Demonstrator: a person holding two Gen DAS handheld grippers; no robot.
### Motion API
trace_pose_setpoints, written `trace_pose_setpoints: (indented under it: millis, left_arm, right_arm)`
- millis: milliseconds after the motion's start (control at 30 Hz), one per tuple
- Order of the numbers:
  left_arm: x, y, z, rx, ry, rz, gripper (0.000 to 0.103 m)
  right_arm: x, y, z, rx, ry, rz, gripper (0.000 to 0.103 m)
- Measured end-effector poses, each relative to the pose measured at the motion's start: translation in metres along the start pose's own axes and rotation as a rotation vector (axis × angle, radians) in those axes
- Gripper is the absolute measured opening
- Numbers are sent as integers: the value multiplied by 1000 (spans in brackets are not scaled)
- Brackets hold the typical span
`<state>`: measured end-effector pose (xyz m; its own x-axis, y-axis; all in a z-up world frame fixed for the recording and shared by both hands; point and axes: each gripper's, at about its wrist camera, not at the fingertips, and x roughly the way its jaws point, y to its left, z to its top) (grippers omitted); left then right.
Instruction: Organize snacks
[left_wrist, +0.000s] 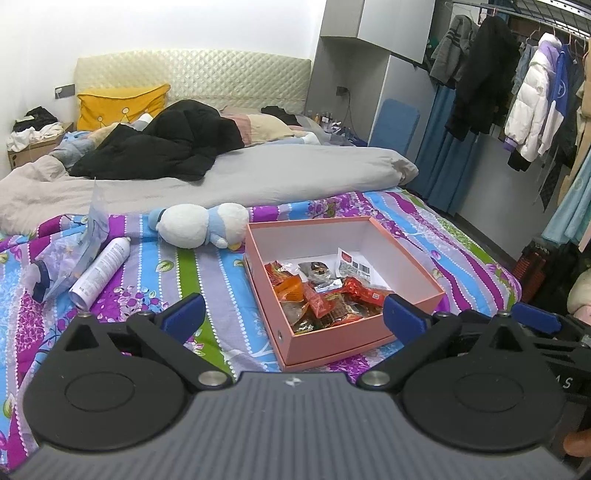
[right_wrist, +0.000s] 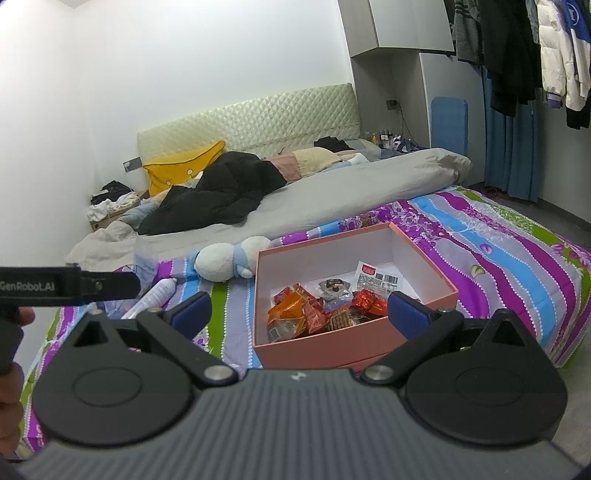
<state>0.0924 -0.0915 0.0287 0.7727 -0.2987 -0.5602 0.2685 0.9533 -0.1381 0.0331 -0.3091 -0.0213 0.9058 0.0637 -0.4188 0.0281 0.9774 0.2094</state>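
Note:
A pink cardboard box (left_wrist: 369, 341) (right_wrist: 306, 352) lies open on the striped bedspread. Inside it is a heap of red and orange snack packets (left_wrist: 325, 299) (right_wrist: 317, 310), a dark wrapped snack and a white labelled packet (left_wrist: 354, 266) (right_wrist: 380, 278). My left gripper (left_wrist: 293, 317) hovers open just in front of the box, nothing between its blue pads. My right gripper (right_wrist: 299, 314) is also open and empty, held near the box's front wall. The right gripper's blue finger shows at the right edge of the left wrist view, and the left gripper's black body at the left of the right wrist view.
A white and blue plush toy (left_wrist: 201, 225) (right_wrist: 231, 258) lies behind the box. A white spray can (left_wrist: 101, 271) (right_wrist: 157, 295) and a clear plastic bag (left_wrist: 70, 251) lie left. A grey duvet (left_wrist: 258, 173), black jacket (left_wrist: 162, 144) and hanging clothes (left_wrist: 528, 99) lie beyond.

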Motion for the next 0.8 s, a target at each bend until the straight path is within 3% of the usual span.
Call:
trace_pose_setpoints:
  millis: [800]
  left_arm:
    - [6,1,-7,-10,10,4,103]
  right_arm:
    - [6,0,-2,3,-1,-6,103]
